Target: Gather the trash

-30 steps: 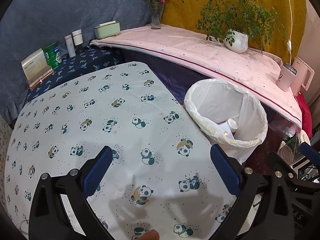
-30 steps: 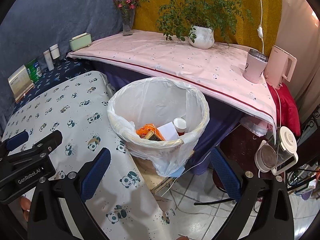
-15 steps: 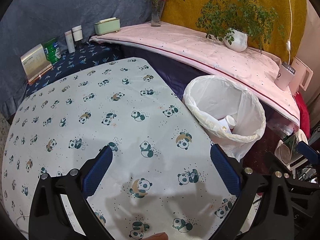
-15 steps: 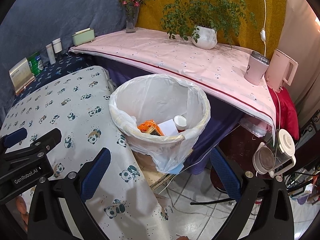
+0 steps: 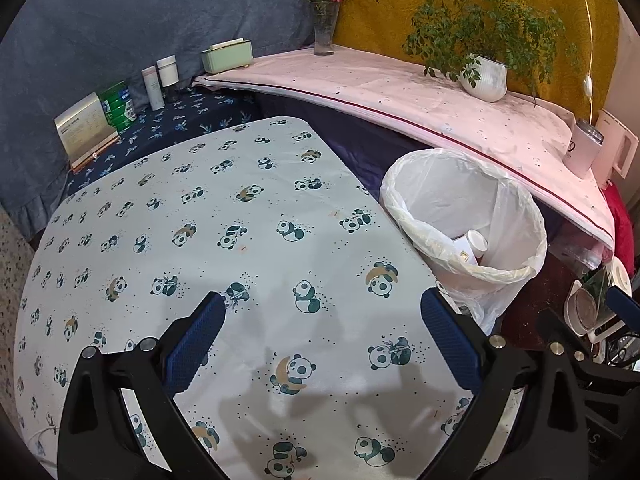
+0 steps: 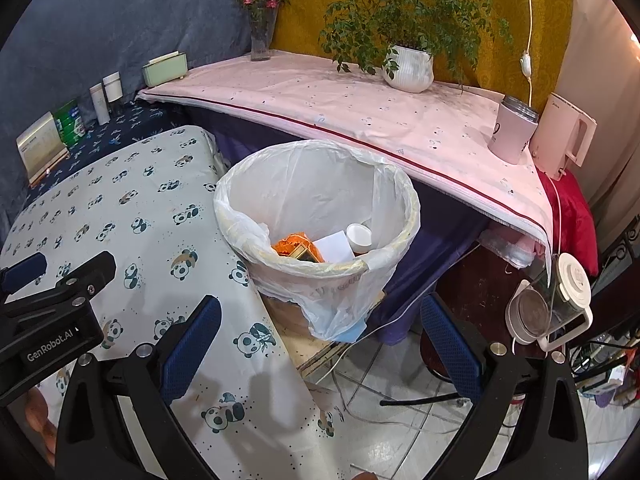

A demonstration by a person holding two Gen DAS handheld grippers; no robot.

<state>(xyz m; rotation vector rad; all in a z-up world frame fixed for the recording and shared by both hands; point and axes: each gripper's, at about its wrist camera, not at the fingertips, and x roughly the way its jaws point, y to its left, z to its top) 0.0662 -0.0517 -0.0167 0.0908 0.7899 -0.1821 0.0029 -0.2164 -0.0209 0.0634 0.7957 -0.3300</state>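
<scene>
A bin lined with a white plastic bag (image 6: 316,208) stands beside the table's right edge; it also shows in the left wrist view (image 5: 464,220). Inside lie an orange wrapper (image 6: 290,245), a white paper (image 6: 334,246) and a white cup (image 6: 359,237). My left gripper (image 5: 322,344) is open and empty above the panda tablecloth (image 5: 200,216), left of the bin. My right gripper (image 6: 320,340) is open and empty, below the bin over the table edge and floor. The left gripper's body (image 6: 52,312) shows at the left of the right wrist view.
A pink-covered shelf (image 6: 360,120) behind the bin holds a potted plant (image 6: 408,68), a flower vase (image 6: 262,36), a pink mug (image 6: 512,132) and a kettle (image 6: 564,136). Boxes and bottles (image 5: 120,100) stand at the far left. A blender jar (image 6: 548,308) and cables lie on the floor right.
Both grippers have pulled back and up a little from the bin and table, so more of the tablecloth and floor shows. Both stay open and empty.
</scene>
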